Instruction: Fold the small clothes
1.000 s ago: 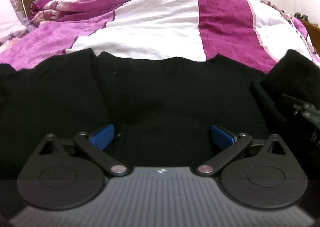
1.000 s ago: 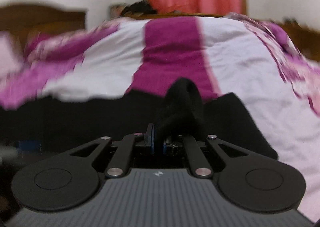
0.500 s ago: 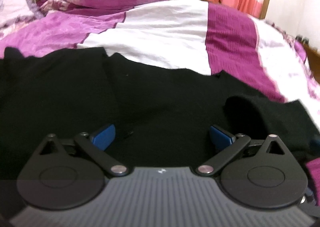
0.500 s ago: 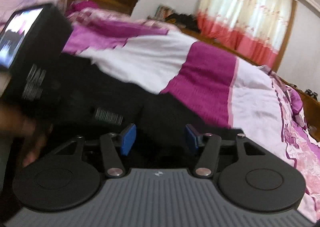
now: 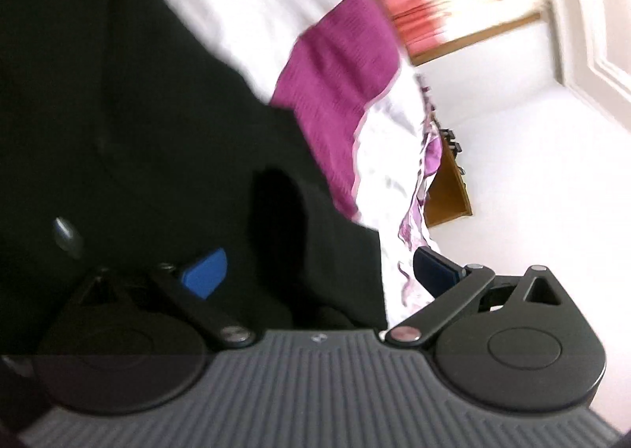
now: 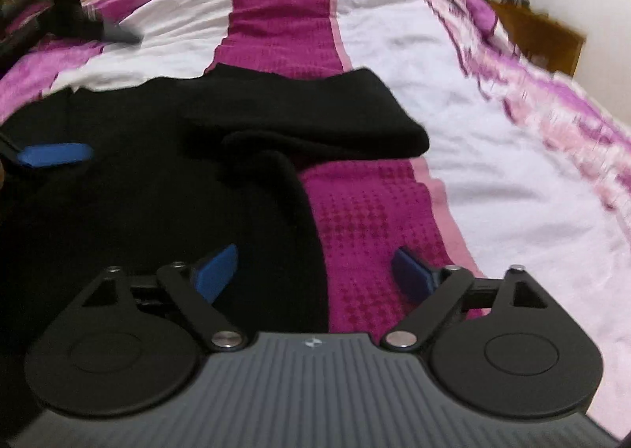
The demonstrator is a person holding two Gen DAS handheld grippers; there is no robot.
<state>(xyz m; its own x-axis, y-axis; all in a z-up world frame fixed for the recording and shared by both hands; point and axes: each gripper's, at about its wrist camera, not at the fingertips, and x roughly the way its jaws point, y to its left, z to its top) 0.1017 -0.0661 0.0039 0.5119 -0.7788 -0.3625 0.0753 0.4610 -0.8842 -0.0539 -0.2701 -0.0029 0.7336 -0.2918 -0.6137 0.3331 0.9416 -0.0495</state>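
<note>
Both jaws wide open, gripping nothing; black garment (image 6: 165, 187) folded sleeve (image 6: 315, 124) near bed (image 6: 453, 101) right edge, loose, risk unfolding if right gripper (image 6: 315, 274) snags it

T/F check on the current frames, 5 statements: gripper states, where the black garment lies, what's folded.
1. The right gripper is open and holds nothing. True.
2. The left gripper is shut on the black garment. False: its jaws stand wide apart, with no cloth pinched between them.
3. The black garment lies on a bedspread striped magenta and white. True.
4. The garment's right side is folded inward, so a sleeve lies across the body. True.
5. The garment is white. False: it is black; the white is the bedspread.
</note>
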